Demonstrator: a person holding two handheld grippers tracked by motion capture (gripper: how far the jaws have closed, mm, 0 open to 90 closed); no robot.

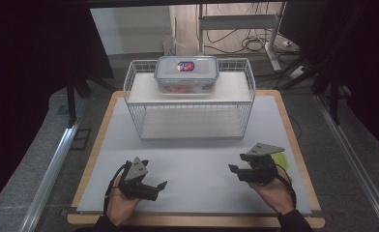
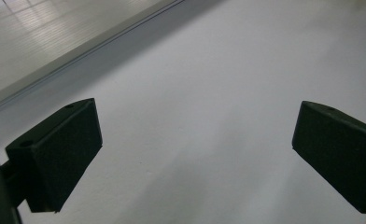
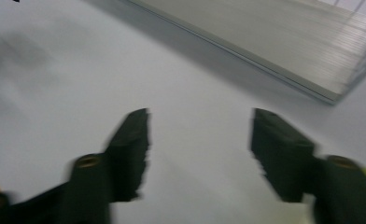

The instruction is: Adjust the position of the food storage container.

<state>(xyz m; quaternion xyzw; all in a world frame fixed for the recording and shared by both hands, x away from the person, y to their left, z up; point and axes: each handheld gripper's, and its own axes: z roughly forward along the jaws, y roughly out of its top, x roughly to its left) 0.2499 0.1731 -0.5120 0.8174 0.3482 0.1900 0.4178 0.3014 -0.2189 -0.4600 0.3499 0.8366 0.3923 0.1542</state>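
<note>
Fingers of both grippers stand apart with nothing between them. Left gripper [image 1: 151, 186] hovers near the front left corner of the grey mat [image 1: 197, 159], its jaws wide over bare surface. Right gripper [image 1: 237, 164] hangs near the front right corner, its jaws narrower and blurred. Beyond them, at the mat's far edge, a white wire rack [image 1: 190, 96] carries a clear lidded food container [image 1: 186, 73] on its top shelf.

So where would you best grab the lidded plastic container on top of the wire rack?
Probably by its two short ends, one gripper on each, coming in from the front above the rack's rail. The container lies flat with its long side facing the person, likely too wide for one gripper.
</note>
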